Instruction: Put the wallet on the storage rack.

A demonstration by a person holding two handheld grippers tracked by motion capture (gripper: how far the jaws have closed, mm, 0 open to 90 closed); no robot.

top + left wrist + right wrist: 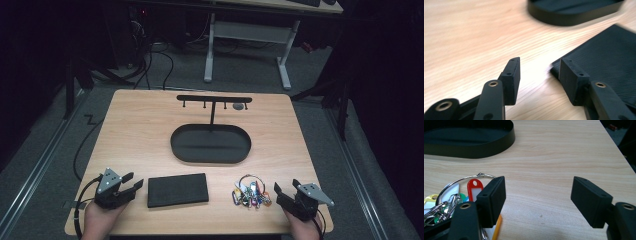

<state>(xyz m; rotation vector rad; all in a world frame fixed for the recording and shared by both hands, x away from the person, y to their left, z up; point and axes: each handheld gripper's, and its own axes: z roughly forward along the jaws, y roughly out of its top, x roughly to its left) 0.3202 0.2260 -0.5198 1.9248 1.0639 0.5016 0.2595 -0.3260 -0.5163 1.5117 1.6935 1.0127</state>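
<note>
Item 1: left gripper [134, 184], resting at the near left corner of the table [130, 130]. Jaws parted to a moderate gap, holding nothing. In the left gripper view one jaw tip overlaps the near edge of the flat black wallet [606, 62], which suggests the wallet is this hand's intended pick-up.

Item 2: black wallet [177, 189], lying flat near the front edge, just beside the left gripper and well short of the tray.

Item 3: right gripper [281, 192], at the near right corner. Jaws spread wide, empty.

Item 4: bunch of keys with coloured tags on a wire ring [250, 192], lying just to the left of the right gripper; in the right gripper view the bunch [461, 195] sits beside and partly behind one jaw, not between the two.

Item 5: oval black tray [210, 145] at table centre, carrying a T-shaped hook rack [214, 99]; probably the destination, keys to hooks, wallet to tray.
</note>
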